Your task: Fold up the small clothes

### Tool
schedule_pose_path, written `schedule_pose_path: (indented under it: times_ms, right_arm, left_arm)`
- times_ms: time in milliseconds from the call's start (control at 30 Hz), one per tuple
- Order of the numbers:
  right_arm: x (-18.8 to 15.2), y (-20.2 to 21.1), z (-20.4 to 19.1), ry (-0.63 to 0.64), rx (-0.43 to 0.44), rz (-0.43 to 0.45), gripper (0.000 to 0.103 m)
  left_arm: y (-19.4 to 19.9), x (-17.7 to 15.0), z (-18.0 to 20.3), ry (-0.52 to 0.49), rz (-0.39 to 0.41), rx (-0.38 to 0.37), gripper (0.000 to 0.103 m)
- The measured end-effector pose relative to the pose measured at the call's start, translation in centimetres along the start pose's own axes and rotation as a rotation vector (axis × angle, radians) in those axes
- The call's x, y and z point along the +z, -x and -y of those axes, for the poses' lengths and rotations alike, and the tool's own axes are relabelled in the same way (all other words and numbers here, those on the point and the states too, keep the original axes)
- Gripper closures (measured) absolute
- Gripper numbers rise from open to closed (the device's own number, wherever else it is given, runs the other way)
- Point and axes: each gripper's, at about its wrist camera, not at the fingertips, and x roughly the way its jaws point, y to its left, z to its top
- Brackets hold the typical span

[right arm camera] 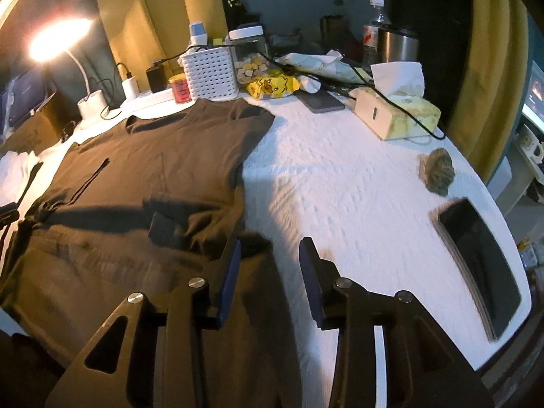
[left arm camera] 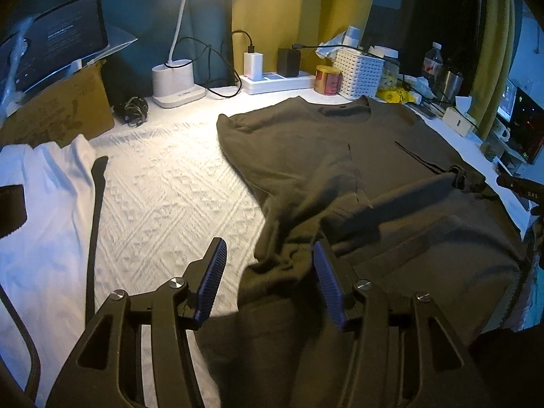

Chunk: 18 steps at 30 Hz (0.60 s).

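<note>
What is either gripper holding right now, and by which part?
Nothing. The left gripper and right gripper both stand open over the near edge of the dark T-shirt; no cloth is pinched.

We see a dark olive shirt (left arm camera: 306, 156) of soft, matt knit cloth on a white quilted cover (left arm camera: 170, 183) with a raised woven pattern. Behind the shirt stand a perforated white plastic basket (right arm camera: 210, 74) and a glossy red tin (right arm camera: 180, 89). Right of the shirt lies a glossy black tablet (right arm camera: 482, 265). Our gripper pads (left arm camera: 213, 278) look ribbed blue rubber.

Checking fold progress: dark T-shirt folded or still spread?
Partly folded: the dark T-shirt lies collar away, near hem doubled up over its middle; sleeves out.
</note>
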Motion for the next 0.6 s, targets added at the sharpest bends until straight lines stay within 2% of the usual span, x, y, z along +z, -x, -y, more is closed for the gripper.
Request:
schedule_pose_path:
  times_ms: [233, 300, 367, 600]
  right_arm:
    - [-3.1, 0.8, -2.1, 0.053, 0.043, -0.049, 0.065]
    - [-3.5, 0.9, -2.5, 0.064, 0.056, -0.052, 0.065]
    - [-4.1, 0.7, -2.9, 0.080, 0.064, -0.062, 0.065]
    - [-4.8, -0.2, -2.0, 0.079, 0.031, -0.069, 0.063]
  left_arm:
    - [0.7, -2.4, 0.3, 0.019, -0.002, 0.002, 0.049]
    - [0.7, -3.1, 0.4, 0.023, -0.011, 0.006, 0.044]
    - [0.8, -3.7, 0.3, 0.033, -0.011, 0.001, 0.028]
    - [1.6, -4.6, 0.6, 0.044, -0.010, 0.006, 0.027]
